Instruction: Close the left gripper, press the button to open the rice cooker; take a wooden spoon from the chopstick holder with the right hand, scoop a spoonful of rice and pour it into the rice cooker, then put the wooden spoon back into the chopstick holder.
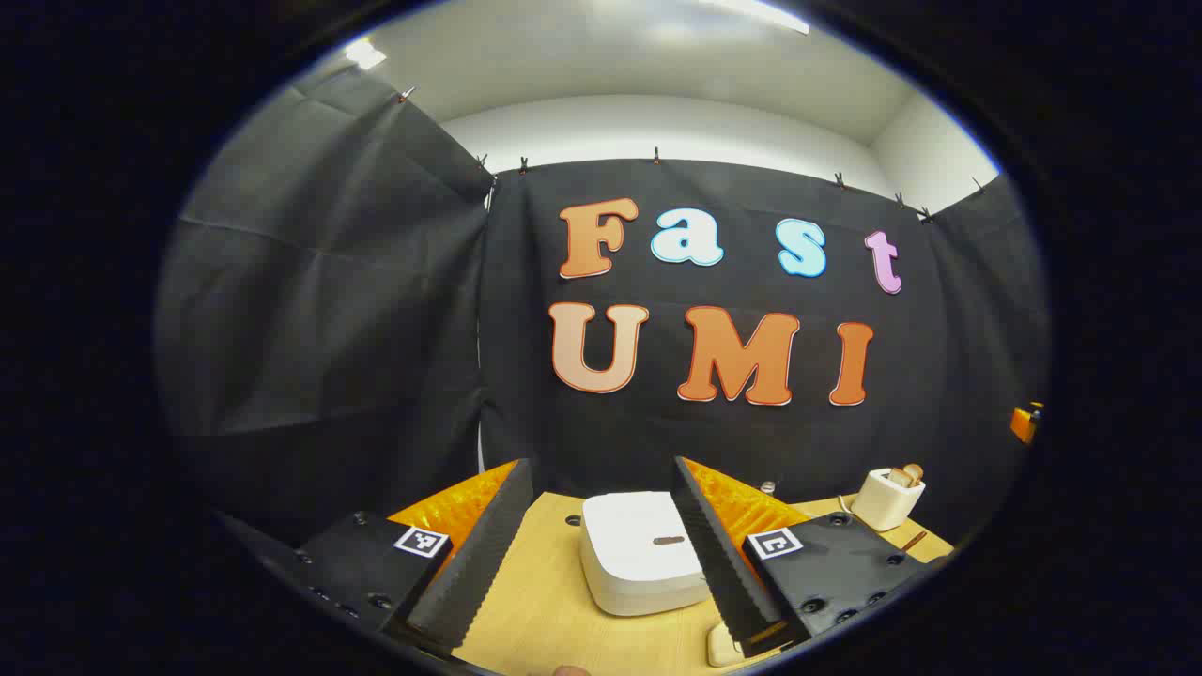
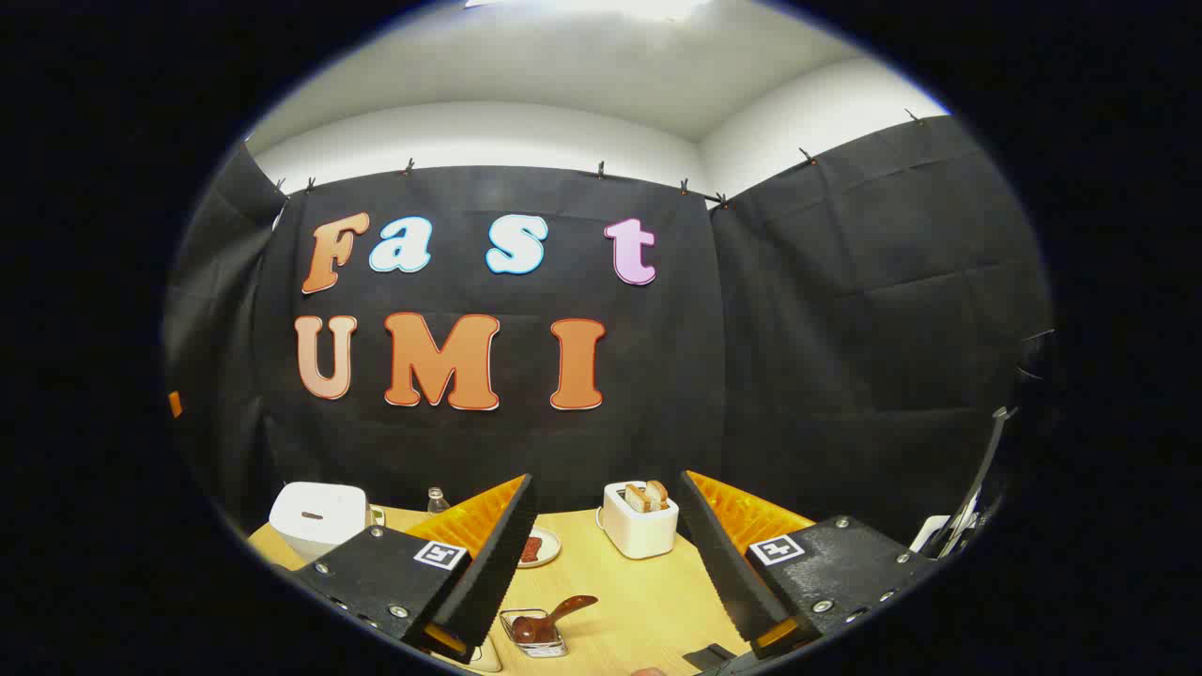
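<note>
Both claws hang released over a wooden worktop (image 2: 648, 601). The left gripper (image 1: 601, 554) frames the closed white rice cooker (image 1: 639, 554) near the back edge. The right gripper (image 2: 610, 563) frames bare wood, a toaster (image 2: 640, 519) holding bread, and a wooden spoon (image 2: 554, 617) in a clear holder (image 2: 535, 634).

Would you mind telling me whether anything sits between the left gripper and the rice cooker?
Nothing visible does. The rice cooker, lid shut, sits straight ahead between the open fingers of the left gripper, with bare table in front.
</note>
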{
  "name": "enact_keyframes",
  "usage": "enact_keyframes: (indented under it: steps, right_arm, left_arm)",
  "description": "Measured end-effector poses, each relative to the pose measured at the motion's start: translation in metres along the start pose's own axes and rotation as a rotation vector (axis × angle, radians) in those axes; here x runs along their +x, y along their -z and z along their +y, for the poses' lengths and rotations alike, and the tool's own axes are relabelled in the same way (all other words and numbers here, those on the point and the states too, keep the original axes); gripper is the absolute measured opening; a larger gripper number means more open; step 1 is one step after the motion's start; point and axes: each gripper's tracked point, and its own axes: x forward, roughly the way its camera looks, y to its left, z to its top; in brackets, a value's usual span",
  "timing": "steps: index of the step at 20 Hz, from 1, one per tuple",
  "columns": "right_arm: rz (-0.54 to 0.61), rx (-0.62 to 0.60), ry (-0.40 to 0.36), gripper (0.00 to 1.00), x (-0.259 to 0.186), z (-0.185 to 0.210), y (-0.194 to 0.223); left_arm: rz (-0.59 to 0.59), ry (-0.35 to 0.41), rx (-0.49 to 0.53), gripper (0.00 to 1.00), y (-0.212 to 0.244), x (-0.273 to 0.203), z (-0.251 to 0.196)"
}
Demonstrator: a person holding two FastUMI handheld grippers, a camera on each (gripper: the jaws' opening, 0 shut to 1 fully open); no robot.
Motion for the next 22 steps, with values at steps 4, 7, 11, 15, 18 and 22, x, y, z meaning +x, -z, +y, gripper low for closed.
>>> enact_keyframes:
  steps: [4, 7, 11, 15, 18, 22]
  right_arm:
    - [-0.002, -0.017, 0.004, 0.94, -0.0027, -0.0014, -0.0015]
    - [-0.001, -0.019, -0.003, 0.94, -0.0046, -0.0018, -0.0038]
    - [-0.003, -0.039, -0.009, 0.94, -0.0088, -0.0010, -0.0027]
    - [0.008, -0.048, -0.017, 0.94, -0.0101, 0.0030, 0.0009]
    - [0.007, -0.047, -0.025, 0.94, -0.0097, 0.0050, -0.0006]
    - [0.014, -0.051, -0.030, 0.94, -0.0093, 0.0065, 0.0018]
  left_arm:
    - [0.012, 0.004, -0.026, 0.97, 0.0033, -0.0035, 0.0036]
    - [0.011, -0.008, -0.017, 1.00, 0.0076, -0.0027, 0.0048]
    - [-0.004, -0.004, 0.005, 1.00, 0.0040, -0.0040, 0.0018]
    - [-0.002, 0.019, 0.007, 1.00, 0.0023, -0.0054, -0.0006]
    - [0.013, 0.015, 0.016, 0.99, 0.0051, -0.0070, 0.0013]
    - [0.025, -0.006, 0.042, 0.55, 0.0077, -0.0079, 0.0066]
